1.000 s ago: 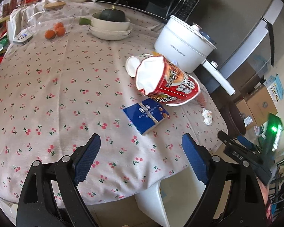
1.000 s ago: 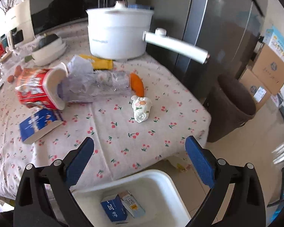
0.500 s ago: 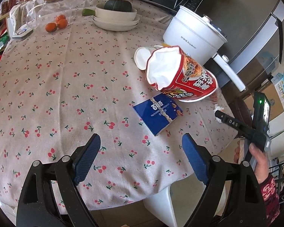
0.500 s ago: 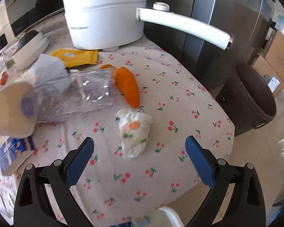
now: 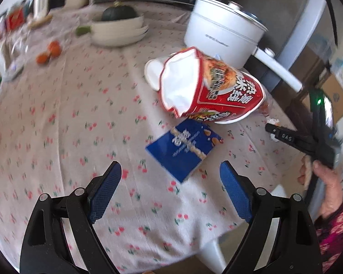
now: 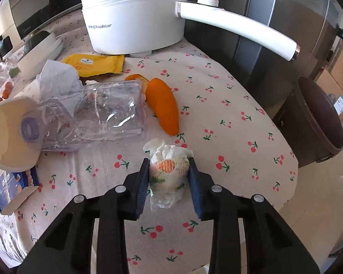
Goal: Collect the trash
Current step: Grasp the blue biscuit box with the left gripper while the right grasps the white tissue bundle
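Note:
My right gripper (image 6: pixel 168 178) is shut on a crumpled printed tissue (image 6: pixel 168 173) that rests on the cherry-print tablecloth (image 6: pixel 228 123). Beyond it lie an orange peel (image 6: pixel 163 107), a clear plastic bottle (image 6: pixel 98 114), a yellow wrapper (image 6: pixel 96 65) and a white tissue (image 6: pixel 57 80). My left gripper (image 5: pixel 170 191) is open and empty above the cloth, just short of a flat blue box (image 5: pixel 185 147). Behind the box lies a red noodle cup (image 5: pixel 208 91) on its side. The right gripper's body shows in the left wrist view (image 5: pixel 304 139).
A white electric pot (image 6: pixel 135 16) with a long handle (image 6: pixel 237 29) stands at the back. A brown bin (image 6: pixel 315 123) stands on the floor past the table's right edge. Bowls with a squash (image 5: pixel 119 27) and small oranges (image 5: pixel 49 51) sit far left.
My right gripper moved forward and down and closed on the printed tissue. My left gripper moved closer to the blue box and stays open.

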### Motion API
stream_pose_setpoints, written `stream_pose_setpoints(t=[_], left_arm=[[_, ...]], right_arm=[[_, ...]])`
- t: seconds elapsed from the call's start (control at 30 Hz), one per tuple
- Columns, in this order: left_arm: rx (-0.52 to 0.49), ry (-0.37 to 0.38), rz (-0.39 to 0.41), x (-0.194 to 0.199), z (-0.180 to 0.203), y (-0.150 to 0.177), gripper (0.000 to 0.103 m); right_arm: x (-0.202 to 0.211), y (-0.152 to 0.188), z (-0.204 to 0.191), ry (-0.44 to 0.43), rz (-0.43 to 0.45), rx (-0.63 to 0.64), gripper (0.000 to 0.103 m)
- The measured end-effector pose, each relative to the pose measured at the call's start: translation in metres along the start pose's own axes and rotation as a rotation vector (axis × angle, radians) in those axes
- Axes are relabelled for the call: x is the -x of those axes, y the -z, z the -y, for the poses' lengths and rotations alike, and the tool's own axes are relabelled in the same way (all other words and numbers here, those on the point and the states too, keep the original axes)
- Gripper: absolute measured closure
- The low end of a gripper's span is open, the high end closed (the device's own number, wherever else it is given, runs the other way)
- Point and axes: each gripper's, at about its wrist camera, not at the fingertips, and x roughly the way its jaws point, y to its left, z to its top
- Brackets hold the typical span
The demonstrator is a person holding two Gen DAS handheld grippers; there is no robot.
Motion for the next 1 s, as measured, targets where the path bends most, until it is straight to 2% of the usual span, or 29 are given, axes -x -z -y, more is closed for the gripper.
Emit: stream_pose_setpoints(t=[0.07,0.17,0.23,0.33,0.7,0.93,1.0], left_arm=[[-0.061,-0.024,0.003,-0.008,0.007,-0.005,0.019],[-0.108,-0.014,-0.015,-0.019,0.013,-0.01,0.018],[-0.137,-0.011,-0.033,-0.027,0.017,-0.013,0.013],[-0.192,-0.044,-0.036,-0.037,0.026,-0.016,0.013],[-0.268,-0.08,-0.085,-0.066,0.029,-0.017,0.012],[-0.286,-0.035,-0.098,-0.065,0.029,-0.011,0.042],[-0.274,-0.013,-0.104,-0.062,0.029,-0.008,0.047]], right_arm=[[0.002,0.001,-0.001,-0.008,-0.002,0.007,0.071],[0.006,0.003,0.0,-0.025,0.001,0.006,0.071],[0.009,0.003,0.0,-0.034,0.001,0.009,0.071],[0.012,0.005,0.0,-0.036,0.001,0.019,0.071],[0.024,0.006,-0.003,-0.058,0.019,0.055,0.071],[0.03,0.007,-0.007,-0.065,0.031,0.073,0.071],[0.033,0.009,-0.009,-0.065,0.032,0.079,0.071]])
